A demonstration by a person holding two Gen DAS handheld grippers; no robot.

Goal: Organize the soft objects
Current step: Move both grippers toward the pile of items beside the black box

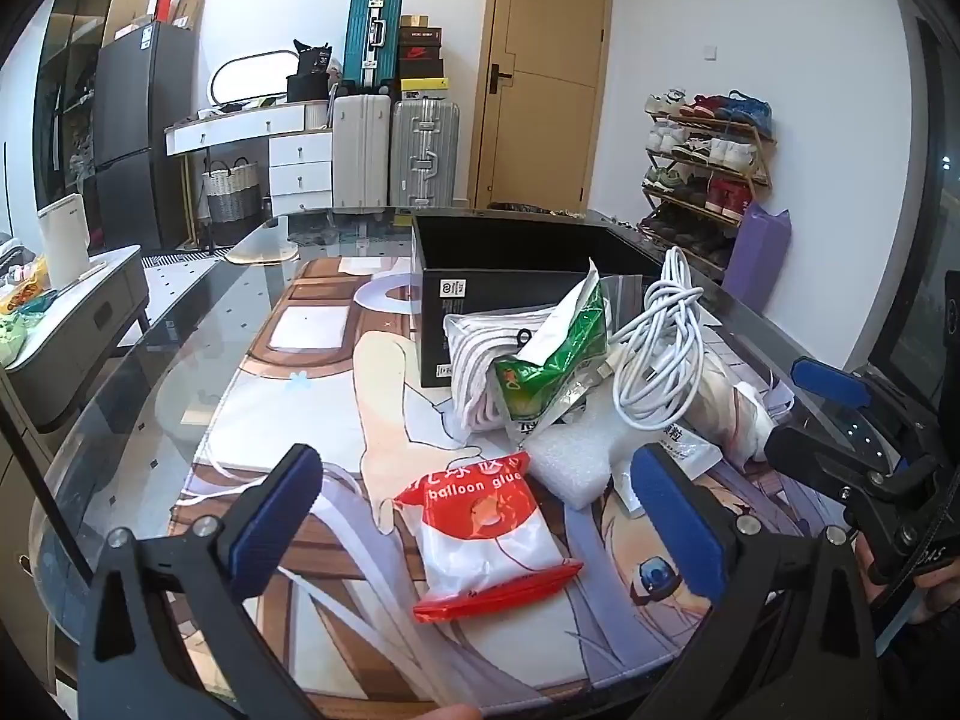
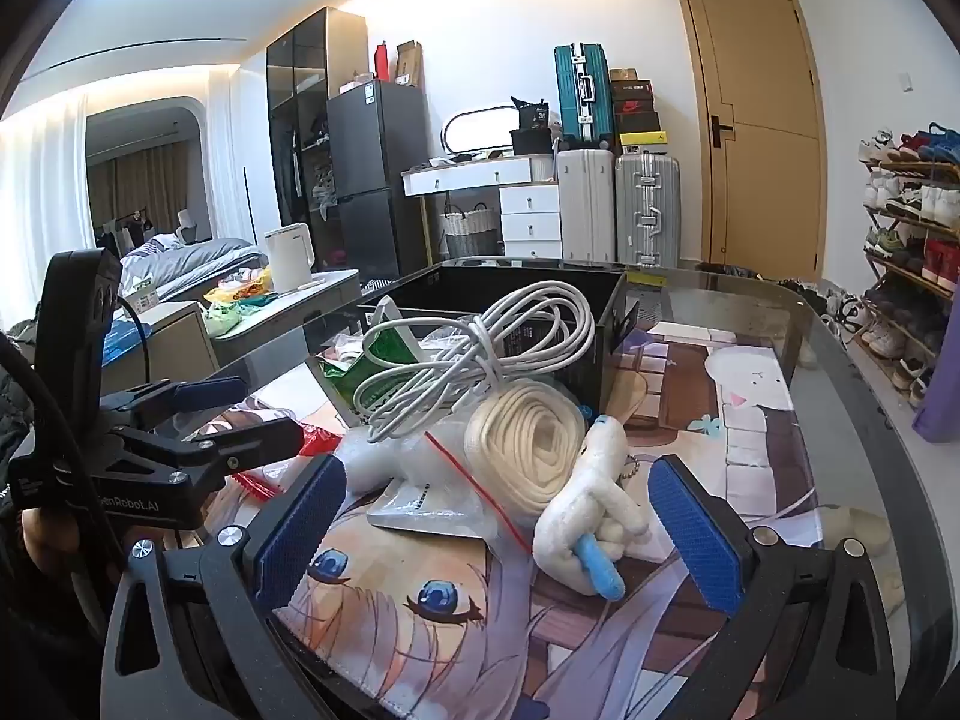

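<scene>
Our left hand-held gripper (image 1: 474,516) hangs wide open over the red-and-white balloon glue packet (image 1: 489,537) lying flat on the counter (image 1: 180,348), and our right hand-held gripper (image 2: 510,516) gapes just as wide around the white plush toy (image 2: 591,510), pads clear of it. Just beyond we see the cream rope coil (image 2: 534,450), then the white cable bundle (image 2: 480,354) and green bag (image 1: 555,354) piled against the black box (image 1: 510,258).
</scene>
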